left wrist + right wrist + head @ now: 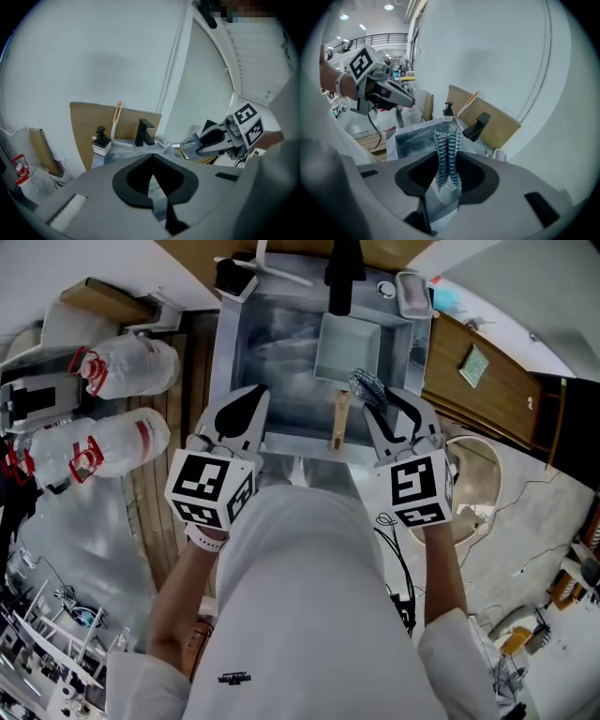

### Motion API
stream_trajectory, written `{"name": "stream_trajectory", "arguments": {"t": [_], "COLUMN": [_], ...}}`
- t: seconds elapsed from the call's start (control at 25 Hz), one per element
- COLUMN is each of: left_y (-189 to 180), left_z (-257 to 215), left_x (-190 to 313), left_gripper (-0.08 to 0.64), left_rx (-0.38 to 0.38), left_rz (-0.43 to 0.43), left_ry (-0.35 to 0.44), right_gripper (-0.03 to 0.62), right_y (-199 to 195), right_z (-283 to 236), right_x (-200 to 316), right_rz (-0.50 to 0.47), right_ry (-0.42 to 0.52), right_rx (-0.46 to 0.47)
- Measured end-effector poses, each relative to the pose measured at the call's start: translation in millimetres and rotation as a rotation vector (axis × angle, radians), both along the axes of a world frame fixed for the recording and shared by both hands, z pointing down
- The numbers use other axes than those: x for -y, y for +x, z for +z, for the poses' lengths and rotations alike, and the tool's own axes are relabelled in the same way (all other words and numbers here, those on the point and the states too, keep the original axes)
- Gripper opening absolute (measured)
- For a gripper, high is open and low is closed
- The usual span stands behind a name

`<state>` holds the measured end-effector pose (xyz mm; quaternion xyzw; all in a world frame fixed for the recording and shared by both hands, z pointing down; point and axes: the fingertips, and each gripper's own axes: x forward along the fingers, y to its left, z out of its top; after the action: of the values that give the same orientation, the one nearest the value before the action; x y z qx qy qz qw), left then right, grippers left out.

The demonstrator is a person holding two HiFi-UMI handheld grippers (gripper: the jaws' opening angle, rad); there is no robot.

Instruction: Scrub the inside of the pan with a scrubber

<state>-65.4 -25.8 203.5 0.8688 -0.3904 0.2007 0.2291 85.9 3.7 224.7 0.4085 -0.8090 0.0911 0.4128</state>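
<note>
A pale rectangular pan (pixel 349 351) with a wooden handle (pixel 338 418) lies in the steel sink (pixel 246 343), handle pointing toward me. My right gripper (pixel 380 401) hovers over the handle at the sink's front right, shut on a chainmail scrubber (pixel 367 386). In the right gripper view the scrubber (pixel 447 154) stands pinched upright in the gripper (pixel 447 164). My left gripper (pixel 246 401) is at the sink's front left, shut and empty, also shut in its own view (pixel 152 160). From there the right gripper (pixel 213 140) and scrubber (pixel 190 145) show at right.
A black faucet (pixel 342 277) stands behind the sink, with a soap dispenser (pixel 232 277) at its back left and a soap dish (pixel 413 294) at its back right. Tied plastic bags (pixel 131 364) lie to the left. A wooden counter (pixel 487 381) runs along the right.
</note>
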Motion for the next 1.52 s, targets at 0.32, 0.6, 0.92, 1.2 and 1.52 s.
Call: {"name": "stream_trajectory", "arguments": {"t": [0.32, 0.6, 0.92, 1.2, 1.52], "left_y": [1.1, 16.1, 22.1, 33.1, 32.0], "left_z": [-34.9, -55.2, -56.7, -56.4, -58.9], "left_x": [-17.5, -21.5, -21.2, -24.1, -33.2], "left_gripper": [0.003, 0.003, 0.003, 0.003, 0.003], "left_rx": [-0.022, -0.037, -0.044, -0.028, -0.046], "left_rz": [0.033, 0.072, 0.099, 0.122, 0.127], "left_ry": [0.057, 0.090, 0.076, 0.074, 0.074], "right_gripper": [0.120, 0.117, 0.115, 0.115, 0.114], "right_y": [13.7, 29.5, 10.0, 9.6, 7.0], "right_z": [-54.2, -85.8, -89.9, -84.2, -82.2], "right_x": [-23.6, -33.7, -40.1, -42.3, -51.6], "right_rz": [0.157, 0.240, 0.222, 0.216, 0.217], "right_ry": [0.103, 0.216, 0.234, 0.224, 0.220], "right_rx": [0.116, 0.218, 0.229, 0.252, 0.240]}}
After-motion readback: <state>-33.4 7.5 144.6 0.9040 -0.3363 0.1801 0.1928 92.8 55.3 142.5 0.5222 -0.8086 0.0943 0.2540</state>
